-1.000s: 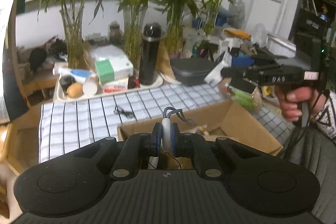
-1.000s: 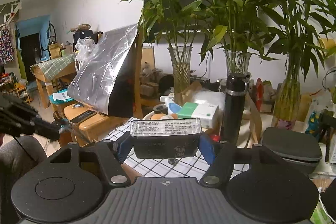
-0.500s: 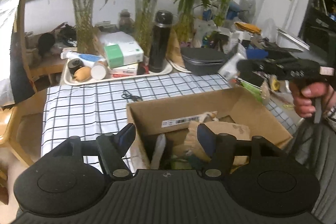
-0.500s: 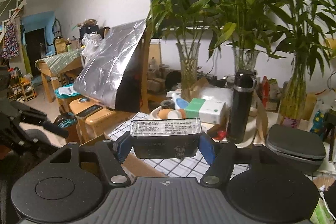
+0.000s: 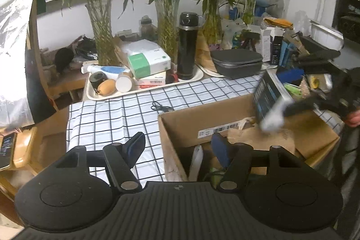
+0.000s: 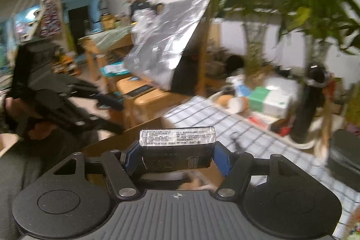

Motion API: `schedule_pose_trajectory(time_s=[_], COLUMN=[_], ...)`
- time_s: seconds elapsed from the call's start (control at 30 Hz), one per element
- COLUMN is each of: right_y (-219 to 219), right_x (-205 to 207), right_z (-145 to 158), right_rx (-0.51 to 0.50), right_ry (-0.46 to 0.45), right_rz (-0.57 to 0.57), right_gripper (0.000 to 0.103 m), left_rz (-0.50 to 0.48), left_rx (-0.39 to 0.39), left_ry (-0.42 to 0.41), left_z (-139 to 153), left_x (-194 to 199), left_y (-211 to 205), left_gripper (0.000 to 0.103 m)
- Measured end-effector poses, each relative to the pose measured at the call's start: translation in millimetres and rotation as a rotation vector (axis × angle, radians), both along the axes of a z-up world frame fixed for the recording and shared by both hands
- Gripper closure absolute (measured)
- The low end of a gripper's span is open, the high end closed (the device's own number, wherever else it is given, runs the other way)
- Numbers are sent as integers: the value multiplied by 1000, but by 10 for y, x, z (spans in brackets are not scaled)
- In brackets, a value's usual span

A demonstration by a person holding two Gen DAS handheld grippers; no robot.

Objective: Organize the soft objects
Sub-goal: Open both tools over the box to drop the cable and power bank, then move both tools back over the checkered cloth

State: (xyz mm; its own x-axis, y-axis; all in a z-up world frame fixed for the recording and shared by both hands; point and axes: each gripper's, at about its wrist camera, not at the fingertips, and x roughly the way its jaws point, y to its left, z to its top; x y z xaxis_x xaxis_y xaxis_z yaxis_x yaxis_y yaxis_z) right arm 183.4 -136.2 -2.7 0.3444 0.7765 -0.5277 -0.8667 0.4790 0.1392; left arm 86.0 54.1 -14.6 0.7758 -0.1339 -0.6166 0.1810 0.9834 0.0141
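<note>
Over cardboard box (image 5: pixel 225 123), glossy foil-edged packet (image 6: pixel 177 147)

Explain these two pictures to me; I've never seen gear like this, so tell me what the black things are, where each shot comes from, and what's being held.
No robot here: a person holds a two-finger gripper in each hand, each carrying a forward-looking camera. One picture looks along the left gripper, which is open and empty, over a cardboard box on a checked tablecloth. Behind stand a tray of items, a black flask and plants in vases. The other picture looks along the right gripper, shut on a dark wrapped packet. That packet also shows in the left picture, carried above the box.
</note>
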Motion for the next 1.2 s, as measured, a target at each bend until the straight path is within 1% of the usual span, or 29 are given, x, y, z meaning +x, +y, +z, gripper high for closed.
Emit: schedule_pose_trajectory(time_s=[0.07,0.13,0.17,0.23,0.47,0.8,1.03,1.2], right_y=[59,109,122,125,51,5,-45,-98], right_x=[-8,-49,-68,-59,5,100,197,252], right_z=[-29,-37,-40,-45,-34,-68,-98,-104], right_rx=[-6,-30,-44,-55,-66,-119,-146,-153], right_ry=[59,41,28,22,-9,-44,-59,-66], right_rz=[74,81,76,53,-48,-160,-260,-322], right_gripper=[28,11,9,8,0,0,0,0], left_rz=[13,25,29,32,18,34,11,19], left_rx=[8,7,4,-2,-3,15,1,-22], left_ry=[2,7,9,9,18,2,6,13], left_z=[-19,-31,-31,-28,-35,-25,-25,-23], left_x=[7,15,18,21,45,117,208,279], left_y=[11,27,37,48,30,8,18,46], left_gripper=[39,39,39,39,39,39,39,39])
